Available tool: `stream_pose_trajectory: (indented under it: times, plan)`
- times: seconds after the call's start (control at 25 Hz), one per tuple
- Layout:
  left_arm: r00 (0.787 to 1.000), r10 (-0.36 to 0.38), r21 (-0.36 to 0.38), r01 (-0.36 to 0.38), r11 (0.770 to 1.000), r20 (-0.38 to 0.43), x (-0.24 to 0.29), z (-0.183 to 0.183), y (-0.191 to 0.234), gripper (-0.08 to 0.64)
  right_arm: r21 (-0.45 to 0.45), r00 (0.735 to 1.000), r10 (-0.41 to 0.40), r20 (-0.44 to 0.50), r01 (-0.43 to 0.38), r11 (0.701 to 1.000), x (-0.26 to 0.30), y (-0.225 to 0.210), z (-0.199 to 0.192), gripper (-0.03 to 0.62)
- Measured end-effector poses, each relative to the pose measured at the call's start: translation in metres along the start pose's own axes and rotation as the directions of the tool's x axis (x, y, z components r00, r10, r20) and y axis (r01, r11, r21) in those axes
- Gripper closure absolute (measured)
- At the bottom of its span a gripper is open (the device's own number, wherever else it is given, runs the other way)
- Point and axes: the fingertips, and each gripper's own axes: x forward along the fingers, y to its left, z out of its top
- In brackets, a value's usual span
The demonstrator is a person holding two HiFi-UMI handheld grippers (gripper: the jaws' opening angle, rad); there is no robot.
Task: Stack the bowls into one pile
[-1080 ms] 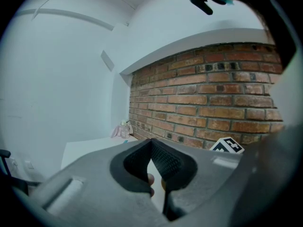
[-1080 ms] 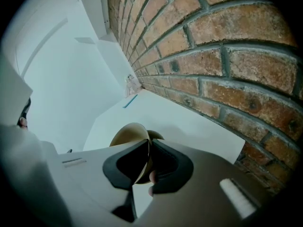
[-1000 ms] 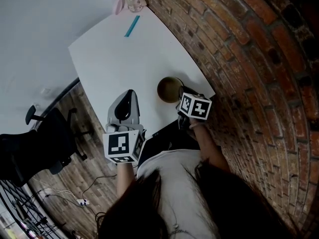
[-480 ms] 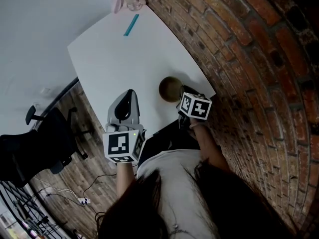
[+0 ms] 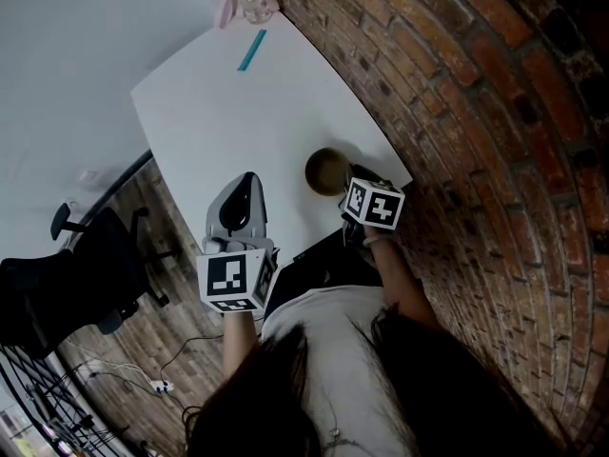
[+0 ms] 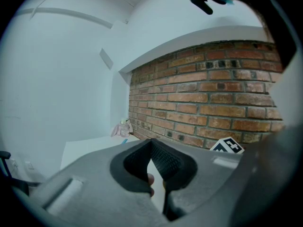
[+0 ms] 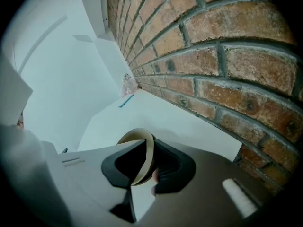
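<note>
Jaws of the down-tilted right tool (image 7: 146,151) have been opening around the bowl (image 7: 136,133) rim; left tool (image 6: 152,146) pressed together.

My left gripper (image 6: 154,170) is a smooth mid-grey shell. It has a pale oblong inset (image 6: 60,193) at eight o'clock of its own view and black pads (image 6: 169,162) ribbed in a fine grid. My right gripper (image 7: 147,168) is light grey on one half and a darker, brownish grey on the other. It has black jaw pads (image 7: 169,166) too, and a white oblong strip (image 7: 240,197) at four o'clock. Each gripper carries a white cube printed with black square markers: the left cube (image 5: 233,279) at seven o'clock of the head view, the right cube (image 5: 373,204) just right of centre. I wear a pale shirt (image 5: 328,346) that leaves my forearms bare.
</note>
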Motion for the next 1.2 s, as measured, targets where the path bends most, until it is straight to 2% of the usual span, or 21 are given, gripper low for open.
stream_pose_trajectory:
  times: [0.56, 0.92, 1.2]
  plan:
    - [1.000, -0.010, 0.002, 0.010, 1.000, 0.029, -0.007, 0.007, -0.005, 0.560, -0.010, 0.996, 0.029, 0.086, -0.028, 1.000, -0.019, 0.005, 0.019, 0.538]
    - [0.999, -0.002, -0.013, 0.003, 1.000, 0.044, -0.015, 0.007, -0.002, 0.560, -0.071, 0.991, 0.075, 0.109, -0.067, 0.995, -0.030, 0.021, 0.028, 0.569]
    - [0.998, 0.002, -0.018, -0.001, 1.000, 0.062, -0.020, 0.012, 0.000, 0.560, -0.156, 0.983, 0.106, 0.149, -0.082, 0.984, -0.042, 0.039, 0.041, 0.580]
